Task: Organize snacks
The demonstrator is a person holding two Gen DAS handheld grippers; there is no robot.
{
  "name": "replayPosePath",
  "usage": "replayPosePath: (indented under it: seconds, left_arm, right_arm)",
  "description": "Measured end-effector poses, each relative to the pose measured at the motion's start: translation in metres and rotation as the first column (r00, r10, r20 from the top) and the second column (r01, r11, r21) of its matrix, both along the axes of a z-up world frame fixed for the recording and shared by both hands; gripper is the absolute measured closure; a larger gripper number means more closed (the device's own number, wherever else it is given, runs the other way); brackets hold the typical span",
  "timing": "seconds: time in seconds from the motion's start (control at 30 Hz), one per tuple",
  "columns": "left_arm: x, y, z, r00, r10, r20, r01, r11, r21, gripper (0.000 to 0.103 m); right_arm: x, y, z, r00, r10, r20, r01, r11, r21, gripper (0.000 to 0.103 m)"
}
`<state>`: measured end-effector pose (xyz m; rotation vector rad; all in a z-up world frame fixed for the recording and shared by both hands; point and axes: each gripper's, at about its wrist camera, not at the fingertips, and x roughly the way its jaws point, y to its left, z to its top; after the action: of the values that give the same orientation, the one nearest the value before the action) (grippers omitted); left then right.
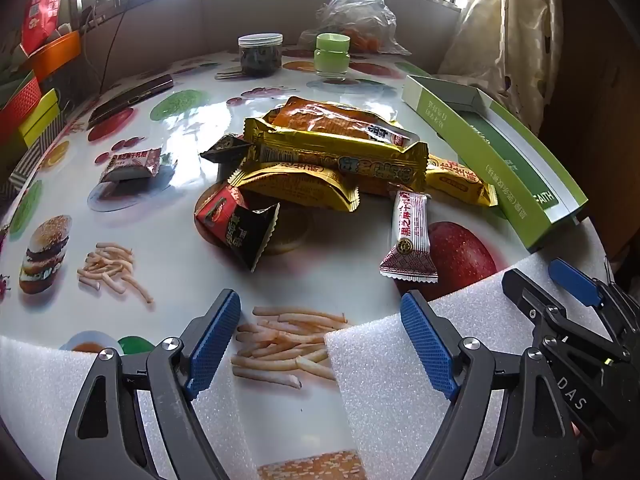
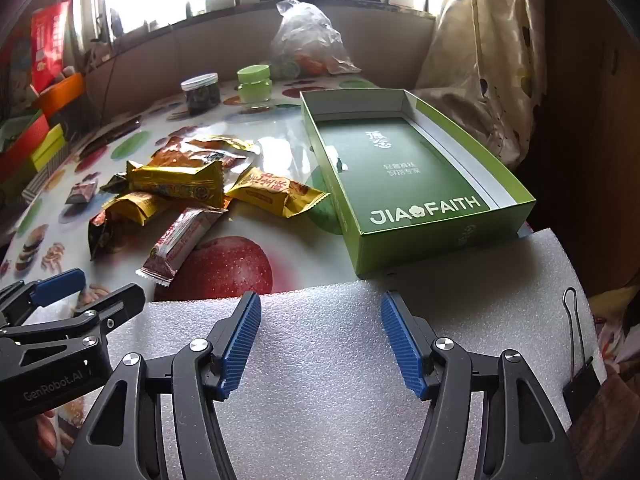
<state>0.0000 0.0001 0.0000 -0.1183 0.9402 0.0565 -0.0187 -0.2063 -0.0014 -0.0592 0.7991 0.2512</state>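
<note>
Glossy food-print tabletop [image 1: 168,272], window behind. We count nothing sorted yet: yellow, red and white foil snack packets [image 1: 332,156] lie heaped beside the empty green cardboard box [image 2: 404,176]. Our left tool [image 1: 320,344] and right tool [image 2: 320,344] stand spread apart, empty.

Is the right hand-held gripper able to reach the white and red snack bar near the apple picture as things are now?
Probably yes. The right hand-held gripper is open and empty over the foam sheet. The white and red snack bar lies alone ahead to its left, with nothing on top and bare table between.
</note>
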Motion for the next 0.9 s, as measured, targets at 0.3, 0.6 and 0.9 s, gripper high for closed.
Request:
replayPosePath:
  seconds: [0.3, 0.6, 0.9]
  left_arm:
    - [0.0002, -0.0004, -0.0001, 1.000, 0.001, -0.007, -0.001, 1.000, 0.005, 0.020]
    - [0.0009, 0.0018, 0.0010, 1.000, 0.002, -0.003, -0.002, 1.000, 0.004, 0.020]
    - [0.0020, 0.0009, 0.0013, 1.000, 0.001, -0.001, -0.001, 1.000, 0.004, 0.020]
  right_arm:
    - [-0.0014, 0.0014, -0.0018, 1.000, -0.003, 0.004, 0.003, 1.000, -0.004, 0.040]
    - [-0.0006, 0.0017, -0.0026, 1.000, -0.011, 0.012, 0.011, 1.000, -0.005, 0.040]
    - [-0.0037, 0.0019, -0.0002, 1.000, -0.018, 0.019, 0.018, 1.000, -0.010, 0.040]
